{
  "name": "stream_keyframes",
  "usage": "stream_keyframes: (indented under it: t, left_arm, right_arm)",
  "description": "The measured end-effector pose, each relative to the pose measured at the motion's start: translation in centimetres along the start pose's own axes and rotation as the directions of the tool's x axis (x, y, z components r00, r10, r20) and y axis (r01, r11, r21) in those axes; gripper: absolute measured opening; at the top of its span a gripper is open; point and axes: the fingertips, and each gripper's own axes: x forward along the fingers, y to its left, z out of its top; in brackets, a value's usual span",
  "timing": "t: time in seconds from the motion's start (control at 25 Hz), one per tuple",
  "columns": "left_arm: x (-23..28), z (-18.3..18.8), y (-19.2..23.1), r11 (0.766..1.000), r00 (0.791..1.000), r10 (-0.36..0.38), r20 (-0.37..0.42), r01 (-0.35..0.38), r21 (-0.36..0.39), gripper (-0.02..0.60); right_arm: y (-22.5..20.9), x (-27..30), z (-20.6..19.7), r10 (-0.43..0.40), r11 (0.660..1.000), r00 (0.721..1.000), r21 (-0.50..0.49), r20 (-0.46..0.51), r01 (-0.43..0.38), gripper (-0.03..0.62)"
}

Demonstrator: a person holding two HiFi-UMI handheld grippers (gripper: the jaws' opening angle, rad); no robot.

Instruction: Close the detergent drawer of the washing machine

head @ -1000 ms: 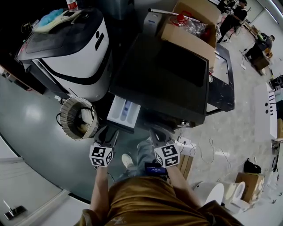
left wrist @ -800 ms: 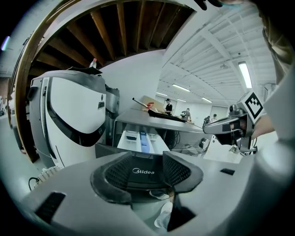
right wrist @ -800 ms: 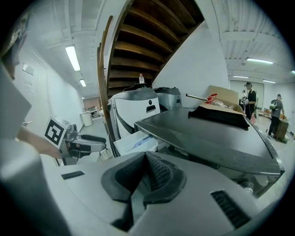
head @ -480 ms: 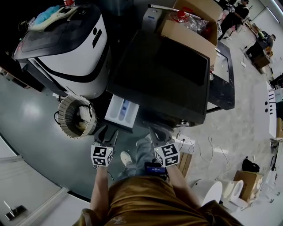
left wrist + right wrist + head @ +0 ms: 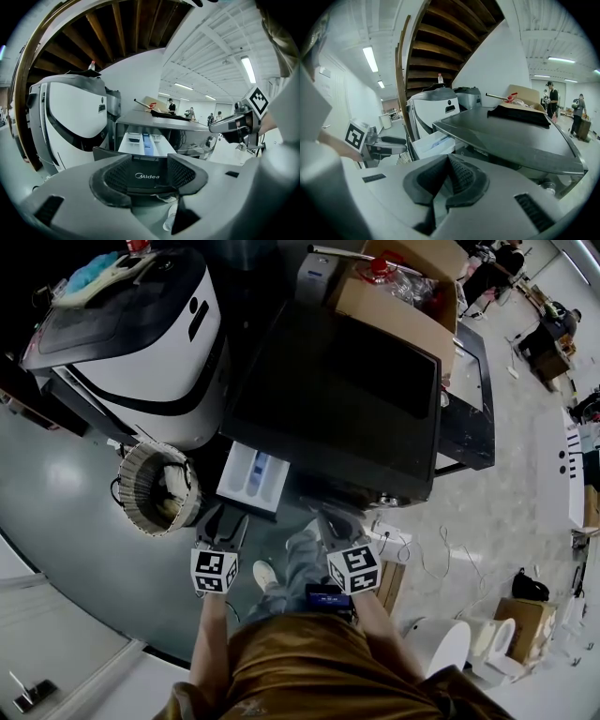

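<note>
The washing machine (image 5: 347, 399) has a dark flat top. Its white detergent drawer (image 5: 251, 479) stands pulled out at the front left, with a blue compartment inside. My left gripper (image 5: 222, 524) sits just in front of the drawer's dark front panel. In the left gripper view the drawer (image 5: 140, 143) shows beyond the left gripper (image 5: 148, 165); its jaws are opening, and the logo panel shows in the gap, not pressed by the pads. My right gripper (image 5: 330, 521) is shut and empty near the machine's front. The right gripper view shows the right gripper (image 5: 449, 178) with pads together.
A white top-loading machine (image 5: 141, 334) stands to the left, with a wicker basket (image 5: 155, 488) on the floor beside the drawer. An open cardboard box (image 5: 403, 292) sits behind the washer. Cables and a power strip (image 5: 394, 540) lie on the floor at the right. My shoe (image 5: 267, 576) is below.
The left gripper's jaws have spread a little wider. Both hands have stayed almost in place, and the drawer stands out as far as before.
</note>
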Motion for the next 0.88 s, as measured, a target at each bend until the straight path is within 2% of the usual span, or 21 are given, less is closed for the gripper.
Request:
stream_keyframes:
  t: [0.44,0.88]
  left_arm:
    - [0.0,0.1,-0.1,1.0,1.0,0.007,-0.011,-0.007,0.021,0.238]
    - [0.2,0.1,-0.1,1.0,1.0,0.003,-0.004,-0.003,0.012,0.242]
  right_arm:
    - [0.1,0.7,0.5,0.009,0.999,1.0,-0.032,-0.001,-0.009,0.012]
    - [-0.3,1.0,0.5,0.005,1.0,1.0,-0.018,-0.003,-0.005,0.012]
